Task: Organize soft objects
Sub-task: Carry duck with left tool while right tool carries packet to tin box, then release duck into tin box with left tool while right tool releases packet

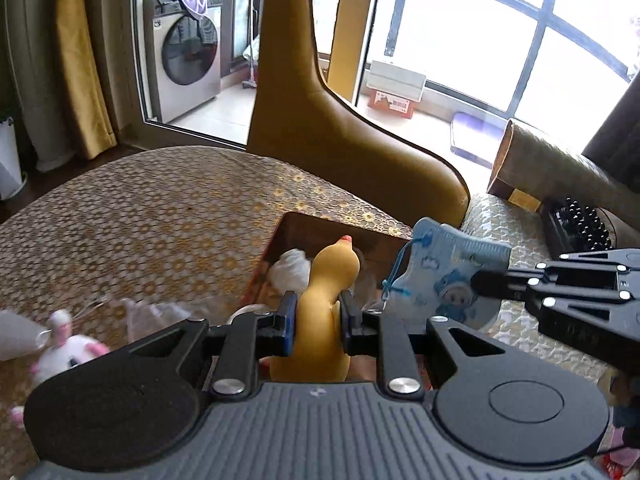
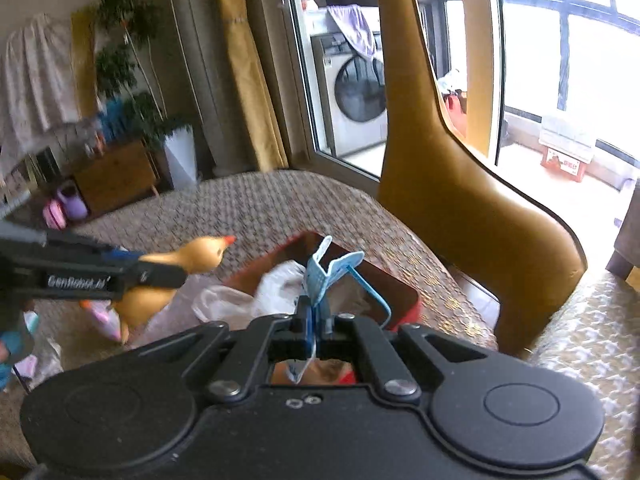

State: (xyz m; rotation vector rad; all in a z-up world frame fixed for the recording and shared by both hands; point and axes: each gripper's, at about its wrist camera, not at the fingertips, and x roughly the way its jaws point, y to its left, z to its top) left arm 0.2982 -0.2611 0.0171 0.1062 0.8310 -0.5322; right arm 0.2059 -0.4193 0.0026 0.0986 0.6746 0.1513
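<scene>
- Left view only: white plush toy on the tabletop.
- Left hand-held gripper clamps yellow duck; right hand-held gripper pinches blue mask, both over red box.
- Box holds white bag.

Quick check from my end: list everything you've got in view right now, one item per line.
Duck: one, yellow, in left claw, above box.
Mask: one, blue, in right claw, above box.
Box: one, red-brown, on table.
Bag: one, white plastic, in box.
Plush: one, white-pink, table's left.
Table: one, patterned cloth.
Chair: one, mustard, behind table.
Washer: one, white, beyond glass door.
Plant: one, green, far left.
Left claw: shut on duck.
Right claw: shut on mask.
</scene>
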